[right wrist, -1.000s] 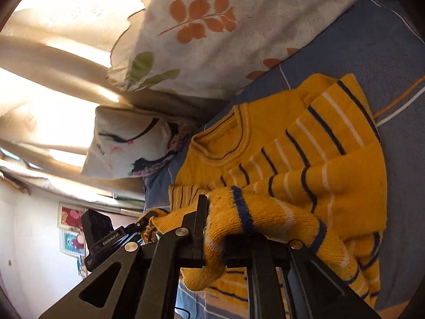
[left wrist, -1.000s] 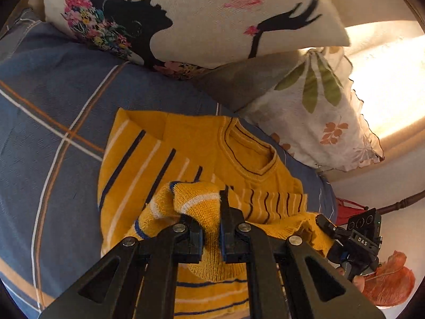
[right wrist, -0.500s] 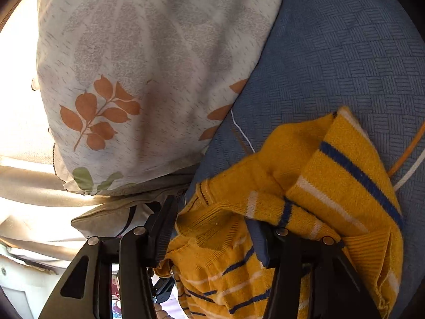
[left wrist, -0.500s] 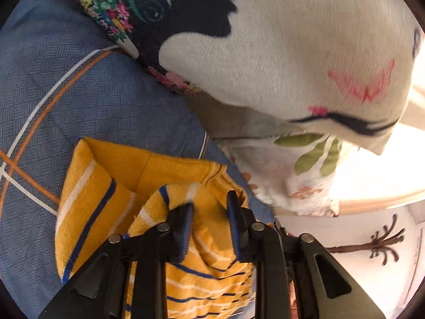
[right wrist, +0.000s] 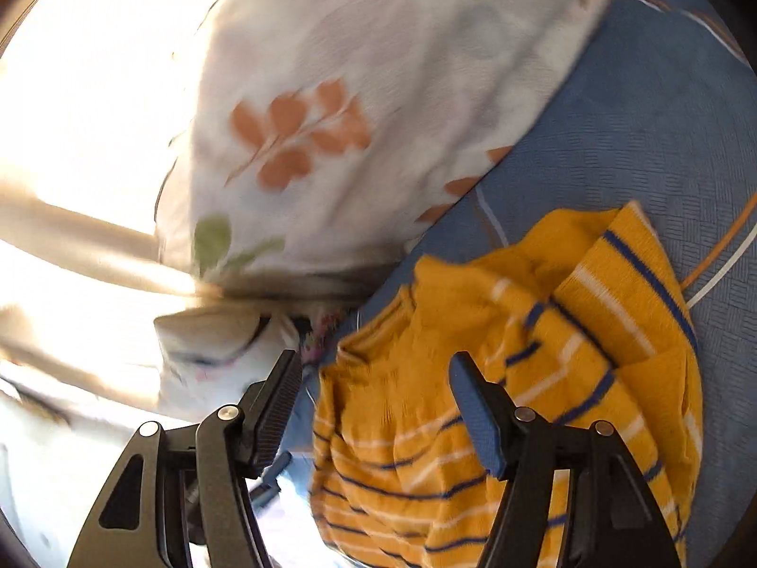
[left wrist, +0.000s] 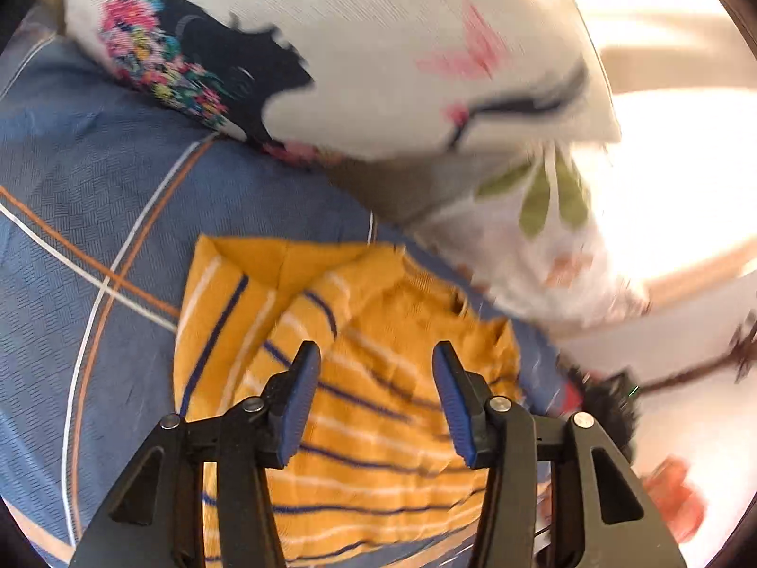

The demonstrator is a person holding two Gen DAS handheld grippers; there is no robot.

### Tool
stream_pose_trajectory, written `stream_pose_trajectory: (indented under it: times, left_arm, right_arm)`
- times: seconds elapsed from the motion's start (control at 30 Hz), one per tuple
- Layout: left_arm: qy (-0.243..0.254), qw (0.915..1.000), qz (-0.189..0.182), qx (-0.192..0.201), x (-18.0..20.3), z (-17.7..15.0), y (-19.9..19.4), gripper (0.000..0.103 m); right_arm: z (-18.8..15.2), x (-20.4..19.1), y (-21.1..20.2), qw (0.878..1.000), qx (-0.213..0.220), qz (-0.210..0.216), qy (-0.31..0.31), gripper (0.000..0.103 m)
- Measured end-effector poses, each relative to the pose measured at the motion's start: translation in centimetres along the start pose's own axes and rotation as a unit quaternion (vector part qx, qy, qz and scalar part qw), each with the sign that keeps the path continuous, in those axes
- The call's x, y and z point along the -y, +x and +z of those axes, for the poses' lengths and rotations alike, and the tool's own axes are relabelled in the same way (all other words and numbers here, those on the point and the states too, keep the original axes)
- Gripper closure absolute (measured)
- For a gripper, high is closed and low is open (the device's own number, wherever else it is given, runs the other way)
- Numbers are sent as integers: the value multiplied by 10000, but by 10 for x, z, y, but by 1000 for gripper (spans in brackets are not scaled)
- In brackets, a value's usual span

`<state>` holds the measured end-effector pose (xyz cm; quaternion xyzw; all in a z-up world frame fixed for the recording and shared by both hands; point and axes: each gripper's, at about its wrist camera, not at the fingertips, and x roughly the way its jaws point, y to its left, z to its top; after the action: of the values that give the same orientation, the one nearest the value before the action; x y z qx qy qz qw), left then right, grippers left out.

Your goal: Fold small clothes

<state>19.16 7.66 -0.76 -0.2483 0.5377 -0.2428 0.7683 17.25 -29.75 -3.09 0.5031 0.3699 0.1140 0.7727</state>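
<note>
A small yellow sweater (left wrist: pixel 378 393) with blue and white stripes lies folded over itself on the blue bedspread (left wrist: pixel 94 199). My left gripper (left wrist: pixel 376 402) is open and empty, just above the sweater's striped part. The sweater also shows in the right wrist view (right wrist: pixel 544 378). My right gripper (right wrist: pixel 378 407) is open and empty over the sweater's left edge. Both views are blurred by motion.
A white pillow with a black figure and flowers (left wrist: pixel 355 61) and a white pillow with leaf print (right wrist: pixel 355 118) lie just beyond the sweater. The other gripper's dark body (left wrist: pixel 610 402) shows at the sweater's right. Bright curtains (right wrist: pixel 71 118) stand behind.
Both grippers held the sweater's lower edge and carried it up towards the collar. Both have since opened and let go, and the sweater now lies folded over.
</note>
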Motion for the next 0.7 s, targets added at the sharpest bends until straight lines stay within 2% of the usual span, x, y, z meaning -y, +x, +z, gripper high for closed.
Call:
stream_pose_trajectory:
  times: [0.07,0.13,0.2,0.27,0.3,0.37,0.5,0.6,0.7]
  left_arm:
    - [201,9991,363,-92,0,-10,11,54]
    - [-5,9976,675,-166,-13,-14,22,54]
    - [-195,9942,1061,2,-28,-10,26,54]
    - [-199,9831,1797,293,-39,-3,23,54]
    - [-206,9781,2029,412,-44,2,21,54]
    - [-364,9715,2288,507,-57,9,14,55]
    - [-507,9764,1999,644,-64,4,-10,55]
    - [-490,9822,1718,583,-63,-14,-20,54]
    - [-294,9843,1684,451,-56,-39,-19,52]
  right_arm:
    - [-8,-12,9,9980,-264,-251,-509,33]
    - [-10,-15,23,9921,-491,-711,-905,33]
    - [-2,-11,38,9836,-596,-1205,-1204,33]
    - [13,-1,50,9727,-562,-1785,-1376,35]
    - [21,5,53,9707,-539,-1911,-1352,38]
    - [34,11,51,9742,-504,-1861,-1170,41]
    - [31,-5,23,9791,-189,-1612,-1229,37]
    - [14,-20,1,9756,-252,-1511,-1575,37]
    - [-6,-18,-19,9730,-419,-1398,-1786,37]
